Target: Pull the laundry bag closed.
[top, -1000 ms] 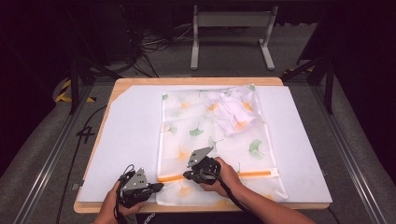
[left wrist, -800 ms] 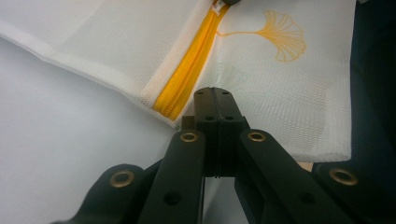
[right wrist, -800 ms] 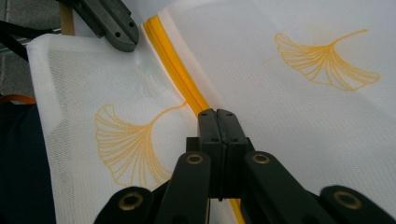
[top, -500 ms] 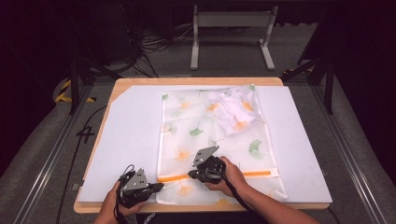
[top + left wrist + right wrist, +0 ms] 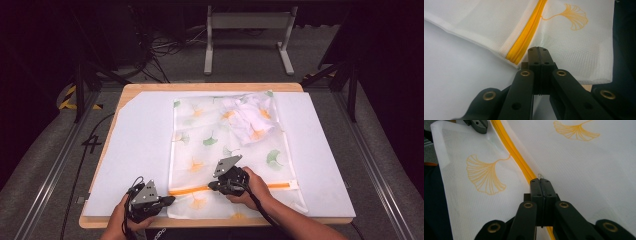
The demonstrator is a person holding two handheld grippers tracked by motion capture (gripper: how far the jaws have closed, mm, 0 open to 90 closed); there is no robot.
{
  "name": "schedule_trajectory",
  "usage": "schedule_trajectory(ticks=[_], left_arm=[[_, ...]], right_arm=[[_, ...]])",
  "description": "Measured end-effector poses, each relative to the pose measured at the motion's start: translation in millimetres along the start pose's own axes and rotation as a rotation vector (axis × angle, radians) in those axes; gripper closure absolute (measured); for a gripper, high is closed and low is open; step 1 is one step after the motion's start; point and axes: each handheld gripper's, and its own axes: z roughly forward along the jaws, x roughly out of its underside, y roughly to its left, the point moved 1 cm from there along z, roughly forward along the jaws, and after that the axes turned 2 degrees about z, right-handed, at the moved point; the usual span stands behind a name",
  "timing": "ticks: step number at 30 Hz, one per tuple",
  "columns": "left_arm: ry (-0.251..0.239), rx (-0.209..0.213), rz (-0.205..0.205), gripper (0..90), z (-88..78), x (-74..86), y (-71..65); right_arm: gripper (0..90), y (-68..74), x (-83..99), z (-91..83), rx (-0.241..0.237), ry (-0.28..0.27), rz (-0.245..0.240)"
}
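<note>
A white mesh bag [image 5: 225,145] printed with ginkgo leaves lies flat on the white board. A crumpled white garment [image 5: 250,117] shows through it at the far right end. An orange zipper [image 5: 280,186] crosses the bag's near end. My left gripper [image 5: 172,199] is shut on the bag's near left edge [image 5: 574,50], just beside the zipper's end [image 5: 526,37]. My right gripper [image 5: 211,186] sits on the zipper line, shut on the small metal zipper pull [image 5: 540,175]. In the right gripper view the zipper [image 5: 511,150] runs ahead toward the left gripper's tip [image 5: 477,125].
The white board [image 5: 140,150] covers a wooden table [image 5: 210,86] whose near edge lies just below the bag. Dark floor with cables and a metal stand [image 5: 247,20] lies beyond the far edge. Bare board flanks the bag on both sides.
My right gripper has slid to the right along the zipper line. The left gripper has stayed at the bag's near left edge.
</note>
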Motion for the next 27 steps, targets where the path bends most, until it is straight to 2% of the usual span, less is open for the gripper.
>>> schedule_trajectory(ticks=[13,27], left_arm=[[0.000,0.001,0.004,90.0,0.0,0.1,0.3],[-0.004,0.005,-0.007,90.0,0.0,0.4,0.5]], right_arm=[[90.0,-5.0,10.3,-7.8,0.008,0.000,0.008],[90.0,-11.6,24.1,-25.2,0.031,-0.001,0.020]])
